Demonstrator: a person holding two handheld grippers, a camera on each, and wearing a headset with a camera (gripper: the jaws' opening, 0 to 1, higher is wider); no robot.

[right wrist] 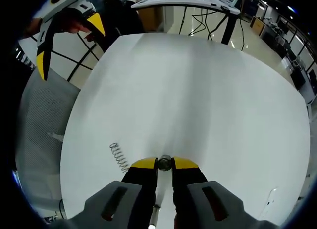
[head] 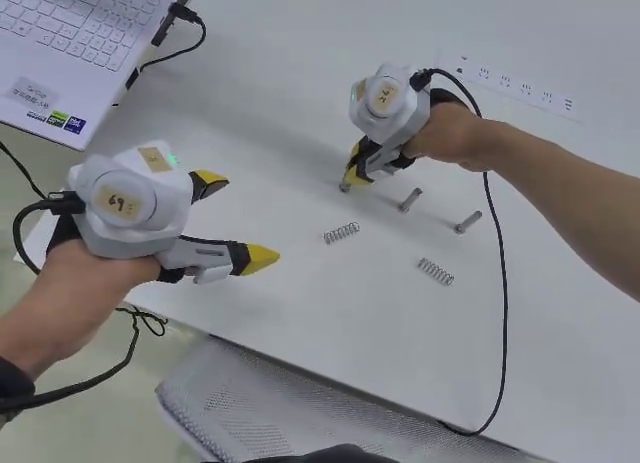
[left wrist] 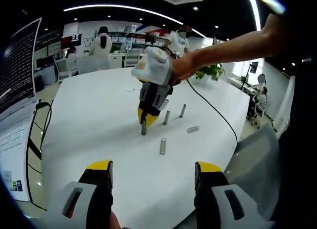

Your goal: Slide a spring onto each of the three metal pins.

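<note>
Pinching the spring [left wrist: 143, 126] with your right gripper [head: 350, 179] makes sense, because it has to stand straight up to slip over the left pin [head: 345, 187]. The fingers [right wrist: 143, 165] are squeezed close on it, one on each side, and a round metal top shows between them. In the left gripper view the spring looks like it sits around that pin, low down by the counter [head: 300, 103]. I cannot tell if it is all the way down.

Your left gripper [head: 235, 218] hangs off to the side near the counter edge, well apart from the work. Its fingers are spread wide and hold nothing, so it is not in the way.

The middle pin [head: 410, 199] and the right pin [head: 467, 222] stand bare in a row beside the first one. The left spring [head: 341, 232] and the right spring [head: 435, 271] lie flat on the counter in front of them.

The springs are thin, shiny wire coils. They look small and light, so they may roll or squash if you squeeze hard. The pins are short grey metal posts.
</note>
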